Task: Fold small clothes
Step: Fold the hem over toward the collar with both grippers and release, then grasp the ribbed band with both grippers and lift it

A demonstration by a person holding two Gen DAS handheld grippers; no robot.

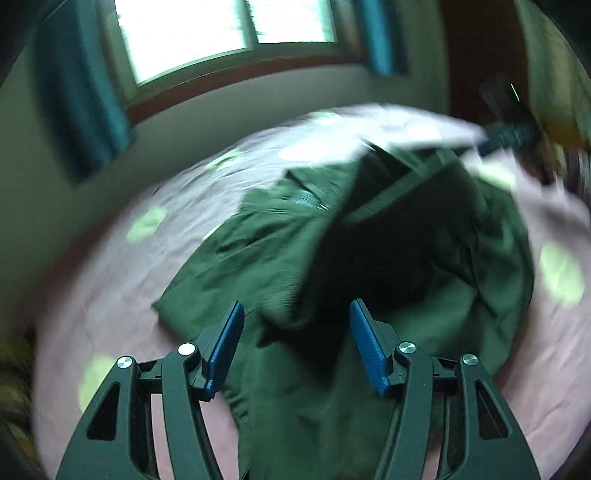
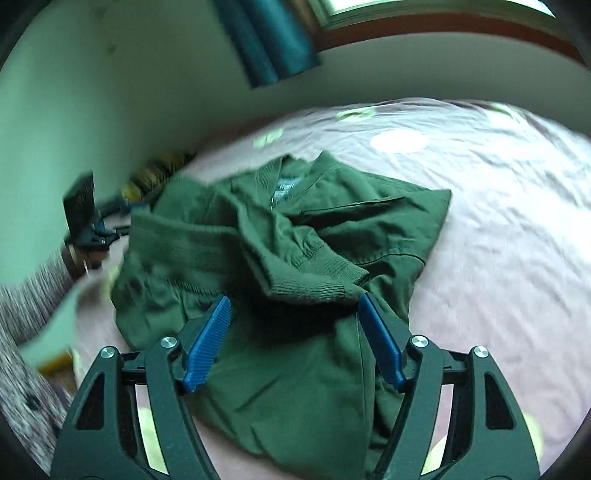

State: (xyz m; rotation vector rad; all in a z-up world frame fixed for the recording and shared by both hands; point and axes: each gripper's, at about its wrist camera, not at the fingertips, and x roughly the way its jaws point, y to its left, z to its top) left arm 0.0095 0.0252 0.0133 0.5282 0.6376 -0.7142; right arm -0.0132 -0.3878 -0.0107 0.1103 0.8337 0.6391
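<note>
While the left gripper (image 1: 297,314) hangs w/ its blue pads (image 1: 226,345) spread and nothing pinched between them, the left wrist view shows the dark green jacket (image 1: 369,258) heaped on the bed just ahead and below, one flap raised in a dark hump toward the centre. Blur is heavy here, so seams are hard to read. To do the fold well, I'd judge the next grab should take a clean edge or hem, not the middle of the hump, and both layers should be flattened before any crease is pressed. Bedsheet (image 1: 110,295) is pale pink w/ light green dots, rumpled. Behind it: a pale wall, a bright window (image 1: 221,33) w/ wooden sill, teal curtains (image 1: 81,96) at either side.

Right wrist view: right gripper (image 2: 295,308) likewise released, jaws wide, no cloth caught; it sits just above the jacket's lower part. Jacket reads clearer here: ribbed collar (image 2: 273,173) away from the camera, a sleeve w/ ribbed cuff (image 2: 321,277) thrown across the chest, body spread to the right. Sleeve lies slanted and bunched, so prob. needs squaring up along the body before folding the hem toward the collar; otherwise the bundle comes out lopsided. Other gripper shows blurred at the left edge, and a grey knit sleeve (image 2: 29,295) of the person below it. Same pink sheet, wrinkled; green wall, teal curtain above.
</note>
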